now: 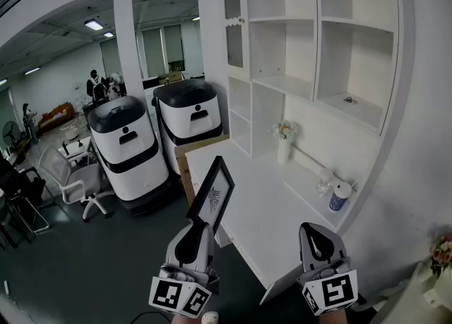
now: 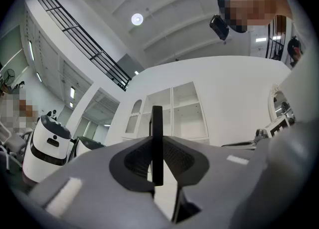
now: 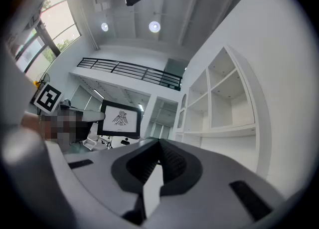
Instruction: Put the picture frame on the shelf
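The picture frame (image 1: 212,196) is black-edged with a white print and stands tilted above the near left edge of the white desk (image 1: 258,220). My left gripper (image 1: 200,225) is shut on its lower corner. In the left gripper view the frame (image 2: 157,138) shows edge-on between the pads, with the white shelf unit (image 2: 174,111) beyond it. My right gripper (image 1: 313,236) hovers over the desk's near corner, shut and holding nothing. The right gripper view shows the frame (image 3: 119,119) to the left and the shelf unit (image 3: 224,103) to the right. The open shelf compartments (image 1: 319,54) rise above the desk's far side.
A vase of flowers (image 1: 284,142), a glass (image 1: 323,183) and a blue cup (image 1: 340,197) stand along the desk's back. Two large white and black machines (image 1: 127,147) (image 1: 191,114) stand left of the desk. An office chair (image 1: 76,183) is on the floor further left.
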